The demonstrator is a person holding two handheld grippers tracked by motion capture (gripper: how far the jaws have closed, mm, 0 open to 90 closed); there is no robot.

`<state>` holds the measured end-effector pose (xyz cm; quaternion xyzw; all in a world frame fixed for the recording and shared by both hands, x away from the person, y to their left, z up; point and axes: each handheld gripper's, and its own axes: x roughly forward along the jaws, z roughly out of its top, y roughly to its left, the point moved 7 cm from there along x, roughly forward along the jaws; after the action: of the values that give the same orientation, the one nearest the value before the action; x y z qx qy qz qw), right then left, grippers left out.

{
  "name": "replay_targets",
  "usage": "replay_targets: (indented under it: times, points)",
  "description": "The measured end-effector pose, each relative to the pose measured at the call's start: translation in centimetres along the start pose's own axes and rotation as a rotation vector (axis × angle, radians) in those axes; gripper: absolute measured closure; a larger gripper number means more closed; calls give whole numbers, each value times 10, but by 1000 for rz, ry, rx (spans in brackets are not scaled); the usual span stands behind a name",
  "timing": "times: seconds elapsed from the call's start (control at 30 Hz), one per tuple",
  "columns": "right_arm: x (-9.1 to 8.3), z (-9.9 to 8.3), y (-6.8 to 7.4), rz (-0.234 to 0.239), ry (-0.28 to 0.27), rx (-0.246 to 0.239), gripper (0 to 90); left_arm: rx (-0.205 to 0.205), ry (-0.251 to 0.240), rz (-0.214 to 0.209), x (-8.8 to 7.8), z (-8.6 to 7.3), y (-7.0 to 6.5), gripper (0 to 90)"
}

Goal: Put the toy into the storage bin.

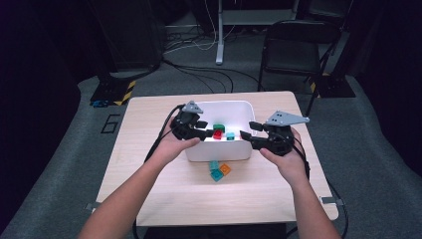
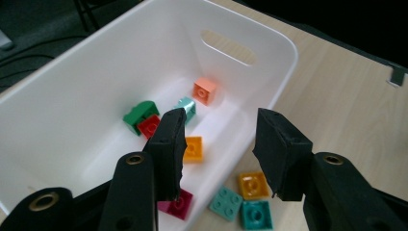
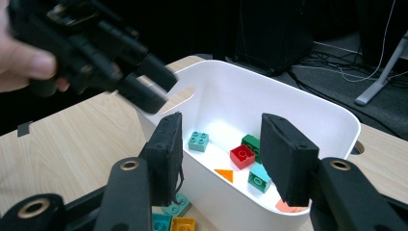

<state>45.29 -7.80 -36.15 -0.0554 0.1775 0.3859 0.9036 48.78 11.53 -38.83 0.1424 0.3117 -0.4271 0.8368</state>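
Dark carpet and a folding chair [image 1: 293,47] lie beyond the pale wooden table [image 1: 149,169] where we work, a white bin [image 1: 219,149] standing at its middle. We hold our left gripper [image 1: 208,128] over the bin's left rim and our right gripper [image 1: 247,130] over its right rim, both pointing inward toward each other. In the left gripper view the jaws stand apart with nothing between the pads; below them, on the bin floor, lie a green brick [image 2: 139,114], a red brick [image 2: 149,126], a light teal brick [image 2: 185,108], an orange brick [image 2: 205,91], a yellow brick [image 2: 193,148] and a magenta brick [image 2: 178,203]. Our right gripper's jaws are likewise released and grasp nothing, with the bin's near wall between them. Outside the bin, just beside its near wall on the table, rest two teal bricks [image 1: 215,170] and one orange-yellow brick [image 1: 225,169], well below both pairs of jaws.
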Motion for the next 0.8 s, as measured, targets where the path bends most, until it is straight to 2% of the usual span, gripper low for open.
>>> replay_targets:
  times: [0.1,0.33,0.47,0.57,0.8]
  points:
    - [0,0,0,-1,1,5,500,-8,7,-15,-1,-16,-7,542]
    - [1,-1,0,-5,1,17,499,-9,28,-11,4,-49,-14,545]
    - [2,-1,1,-1,2,11,499,-21,24,-12,10,-60,-16,548]
    - [2,-1,1,0,-2,4,499,-12,23,0,16,-67,-19,549]
    - [2,-1,0,-3,-3,11,499,-18,39,-25,35,-87,-31,553]
